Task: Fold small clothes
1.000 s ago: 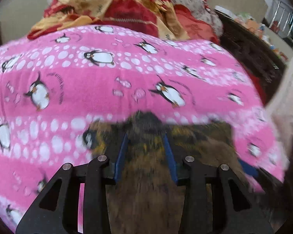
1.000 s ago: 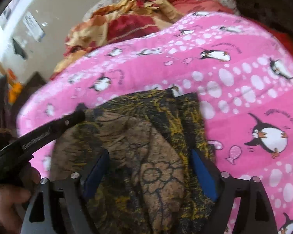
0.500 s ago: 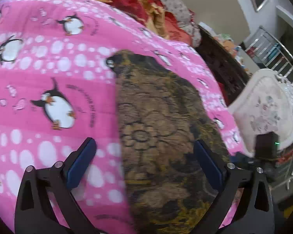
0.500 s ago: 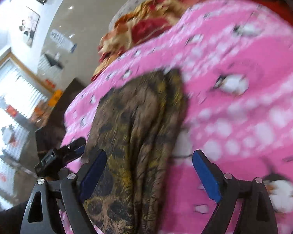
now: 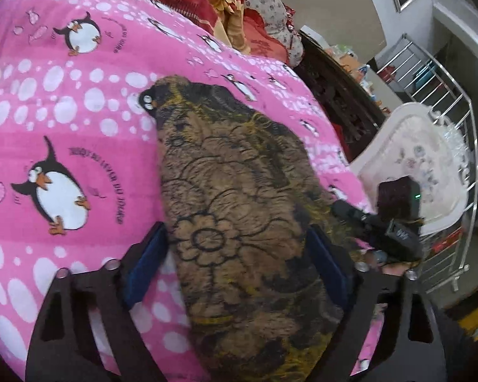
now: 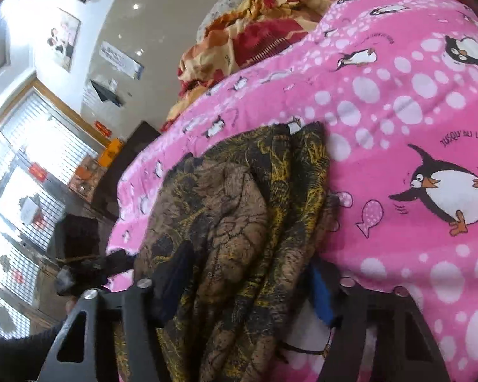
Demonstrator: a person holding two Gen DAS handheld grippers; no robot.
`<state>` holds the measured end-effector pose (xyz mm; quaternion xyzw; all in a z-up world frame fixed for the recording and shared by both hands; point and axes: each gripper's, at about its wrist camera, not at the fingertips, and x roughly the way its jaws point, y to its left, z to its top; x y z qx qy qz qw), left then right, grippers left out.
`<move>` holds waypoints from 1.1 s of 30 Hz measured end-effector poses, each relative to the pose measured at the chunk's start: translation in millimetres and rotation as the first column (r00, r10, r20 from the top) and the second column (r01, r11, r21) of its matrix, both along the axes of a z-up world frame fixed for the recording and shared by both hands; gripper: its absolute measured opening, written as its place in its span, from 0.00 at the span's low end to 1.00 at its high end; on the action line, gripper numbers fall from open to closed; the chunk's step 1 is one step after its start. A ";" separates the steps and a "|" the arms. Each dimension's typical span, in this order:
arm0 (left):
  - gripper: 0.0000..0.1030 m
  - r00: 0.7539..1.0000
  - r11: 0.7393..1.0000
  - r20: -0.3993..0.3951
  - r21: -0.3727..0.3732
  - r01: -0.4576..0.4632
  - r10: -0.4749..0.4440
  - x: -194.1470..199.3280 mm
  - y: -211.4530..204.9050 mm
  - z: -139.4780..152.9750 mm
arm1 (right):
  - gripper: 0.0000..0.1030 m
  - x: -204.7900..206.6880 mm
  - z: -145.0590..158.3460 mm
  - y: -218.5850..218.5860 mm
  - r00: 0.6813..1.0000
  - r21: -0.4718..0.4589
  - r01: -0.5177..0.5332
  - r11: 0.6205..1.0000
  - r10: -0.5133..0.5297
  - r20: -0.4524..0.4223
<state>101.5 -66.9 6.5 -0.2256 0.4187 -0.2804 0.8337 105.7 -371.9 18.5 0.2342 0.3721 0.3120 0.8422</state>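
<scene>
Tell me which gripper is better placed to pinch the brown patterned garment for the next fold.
Right, probably. The right gripper is closing with bunched folds of the brown patterned garment between its pads; the left gripper, also closing, straddles its full flat width.

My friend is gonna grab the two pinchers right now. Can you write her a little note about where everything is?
Left gripper: jaws closing, brown patterned cloth between them, pads not pressing it yet.
Right gripper: jaws closing around the same cloth's near end; whether the pads grip it cannot be told.
The cloth lies in a long narrow bundle on the pink penguin blanket, folded lengthwise in bunched layers.
Done: lengthwise fold.
Left: probably take the near end and fold it across toward the far end, then smooth it.
</scene>
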 end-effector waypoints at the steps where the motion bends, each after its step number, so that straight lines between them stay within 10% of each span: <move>1: 0.81 1.000 1.000 0.007 0.008 -0.007 0.007 -1.5 -0.8 -1.0 | 0.51 -0.8 0.1 -1.1 1.000 0.005 0.001 1.000 -0.001 0.005; 8: 0.82 0.997 0.988 0.069 0.150 -0.028 0.018 -7.3 -19.3 -2.5 | 0.47 9.7 -1.7 7.9 1.000 -0.105 0.009 0.994 -0.011 -0.024; 19: 0.82 0.997 0.996 0.067 0.083 -0.031 0.026 -8.4 -8.2 -5.0 | 0.50 9.5 -5.3 4.2 0.999 -0.089 0.017 0.996 -0.020 -0.037; 25: 0.82 0.997 0.998 0.069 0.061 -0.030 0.026 -8.8 -5.7 -5.8 | 0.78 0.9 4.2 26.5 0.999 -0.204 -0.030 0.978 0.033 0.013; 33: 0.83 0.998 0.999 0.066 0.042 -0.018 0.015 -9.5 -2.5 -6.5 | 0.71 2.8 -2.9 11.4 1.000 -0.118 -0.018 0.993 0.017 -0.007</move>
